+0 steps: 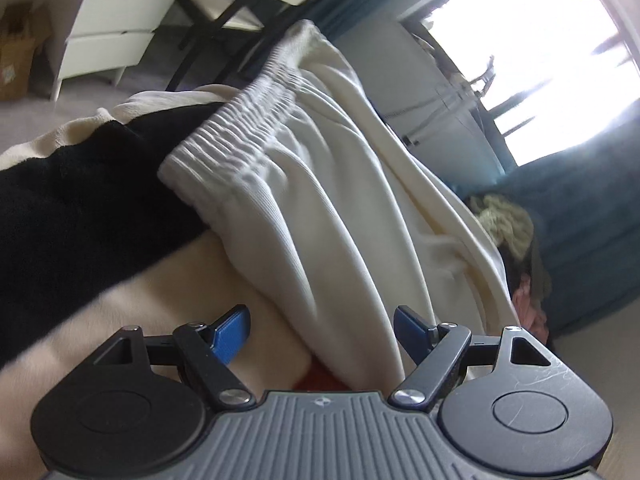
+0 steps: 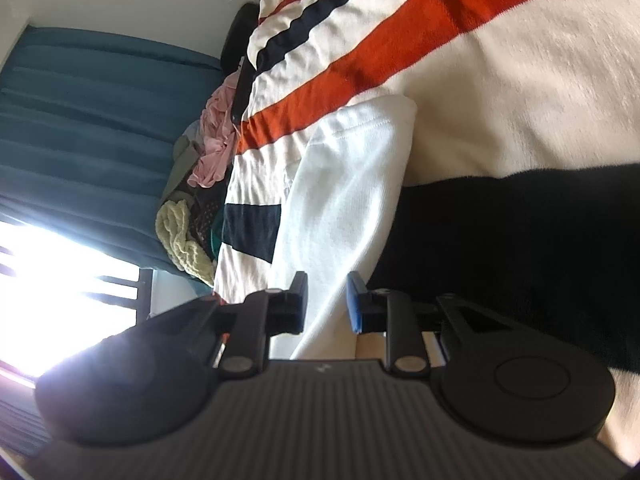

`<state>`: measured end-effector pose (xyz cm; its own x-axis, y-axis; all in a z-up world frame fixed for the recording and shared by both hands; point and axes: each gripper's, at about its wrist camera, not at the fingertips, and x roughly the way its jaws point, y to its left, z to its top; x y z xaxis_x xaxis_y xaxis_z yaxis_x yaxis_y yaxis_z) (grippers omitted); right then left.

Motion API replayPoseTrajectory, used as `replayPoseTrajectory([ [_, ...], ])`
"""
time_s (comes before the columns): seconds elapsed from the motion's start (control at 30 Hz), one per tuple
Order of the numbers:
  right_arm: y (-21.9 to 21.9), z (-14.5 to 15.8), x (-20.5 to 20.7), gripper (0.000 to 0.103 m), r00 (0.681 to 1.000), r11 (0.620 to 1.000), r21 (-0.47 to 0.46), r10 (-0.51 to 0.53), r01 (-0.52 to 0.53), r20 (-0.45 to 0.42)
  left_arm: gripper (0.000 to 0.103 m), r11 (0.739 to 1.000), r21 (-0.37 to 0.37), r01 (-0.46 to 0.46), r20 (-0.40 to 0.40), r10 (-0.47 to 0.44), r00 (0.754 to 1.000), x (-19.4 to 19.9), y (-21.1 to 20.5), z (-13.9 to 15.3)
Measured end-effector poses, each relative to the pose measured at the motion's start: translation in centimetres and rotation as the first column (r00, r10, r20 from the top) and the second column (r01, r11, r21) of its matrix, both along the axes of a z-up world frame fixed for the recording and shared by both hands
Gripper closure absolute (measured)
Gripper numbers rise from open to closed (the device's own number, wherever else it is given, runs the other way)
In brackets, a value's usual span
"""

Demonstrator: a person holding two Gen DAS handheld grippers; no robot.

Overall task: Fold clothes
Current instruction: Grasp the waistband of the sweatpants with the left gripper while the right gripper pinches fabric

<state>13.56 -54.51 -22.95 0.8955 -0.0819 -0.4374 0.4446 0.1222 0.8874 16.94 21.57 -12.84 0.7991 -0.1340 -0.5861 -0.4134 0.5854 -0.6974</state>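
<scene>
We see a wide cream blanket with orange and dark stripes spread beneath everything, and a broad black band of it runs under both views. On it lies the white garment, a ribbed knit piece with a gathered elastic waistband at its far end in the left wrist view; it drapes from that waistband down toward us and passes between the left gripper fingers. Those blue-padded fingers stand well apart, with the cloth lying in the gap nearer the right-hand pad, and we cannot tell whether either pad touches it. In the right wrist view the same white garment shows a stitched hem at its far end, resting across the orange stripe and beside the black band, and its near part runs down between the right gripper fingers. These fingers are closer together, yet a gap with cloth in it shows between the pads, so we cannot tell whether they pinch it. Teal curtains hang by a bright window. A heap of other clothes, pink and pale yellow among them, sits at the blanket's edge.
</scene>
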Motion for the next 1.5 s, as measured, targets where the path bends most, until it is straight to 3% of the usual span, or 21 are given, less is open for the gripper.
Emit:
replayPoseTrajectory([
  [0.17, -0.4, -1.0, 0.3, 0.078, 0.999, 0.997, 0.071, 0.027, -0.030, 0.035, 0.031, 0.990, -0.129, -0.057, 0.026, 0.061, 0.998, 0.6, 2.6, -1.3],
  [0.3, -0.7, -1.9, 0.8, 0.075, 0.999, 0.992, 0.121, 0.025, -0.028, 0.026, 0.033, 0.984, -0.154, -0.093, 0.046, 0.101, 0.994, 0.9, 4.2, -1.8],
  [0.37, -0.7, -2.3, 1.3, 0.062, 0.999, 0.990, 0.138, 0.032, -0.034, 0.018, 0.033, 0.980, -0.171, -0.101, 0.052, 0.111, 0.993, 1.2, 5.0, -2.2],
  [0.43, -0.8, -2.6, 1.7, 0.036, 0.999, 0.987, 0.159, 0.029, -0.031, 0.015, 0.033, 0.977, -0.187, -0.100, 0.056, 0.112, 0.992, 1.3, 5.5, -2.6],
  [0.47, -0.8, -2.8, 1.8, 0.033, 1.000, 0.985, 0.170, 0.019, -0.023, 0.025, 0.033, 0.976, -0.192, -0.105, 0.058, 0.118, 0.991, 1.4, 5.6, -2.6],
  [0.53, -0.9, -2.9, 2.0, 0.031, 0.999, 0.985, 0.172, 0.001, -0.007, 0.035, 0.034, 0.973, -0.203, -0.115, 0.062, 0.129, 0.990, 1.6, 5.9, -2.7],
  [0.73, -1.4, -2.5, 2.6, 0.032, 0.999, 0.997, 0.050, -0.051, 0.052, -0.008, 0.054, 0.958, -0.242, -0.151, 0.056, 0.170, 0.984, 1.7, 6.9, -3.0],
  [0.87, -2.9, -2.5, 2.0, 0.044, 0.991, 0.991, -0.030, -0.129, 0.128, -0.038, 0.069, 0.946, -0.272, -0.178, 0.046, 0.198, 0.979, 1.6, 7.6, -3.2],
  [1.0, -4.6, -3.4, 0.8, 0.082, 0.975, 0.977, -0.067, -0.205, 0.200, -0.084, 0.081, 0.956, -0.223, -0.192, 0.103, 0.219, 0.970, -0.4, 8.5, -0.6],
  [1.03, -5.0, -3.7, 0.7, 0.089, 0.976, 0.978, -0.066, -0.205, 0.200, -0.080, 0.088, 0.958, -0.211, -0.196, 0.118, 0.224, 0.968, -0.9, 8.7, 0.1],
  [1.23, -5.5, -2.4, 0.3, 0.097, 0.978, 0.971, -0.144, -0.202, 0.193, -0.053, 0.092, 0.965, -0.137, -0.222, 0.206, 0.247, 0.947, -3.8, 9.9, 4.1],
  [1.37, -4.8, 0.6, 0.1, 0.098, 0.974, 0.939, -0.275, -0.224, 0.208, -0.025, 0.093, 0.978, -0.031, -0.206, 0.196, 0.208, 0.958, -6.4, 10.5, 5.8],
  [1.5, -4.7, 2.7, -1.6, 0.098, 0.957, 0.902, -0.360, -0.281, 0.237, -0.076, 0.094, 0.981, -0.016, -0.195, 0.174, 0.195, 0.965, -9.4, 12.0, 7.2],
])
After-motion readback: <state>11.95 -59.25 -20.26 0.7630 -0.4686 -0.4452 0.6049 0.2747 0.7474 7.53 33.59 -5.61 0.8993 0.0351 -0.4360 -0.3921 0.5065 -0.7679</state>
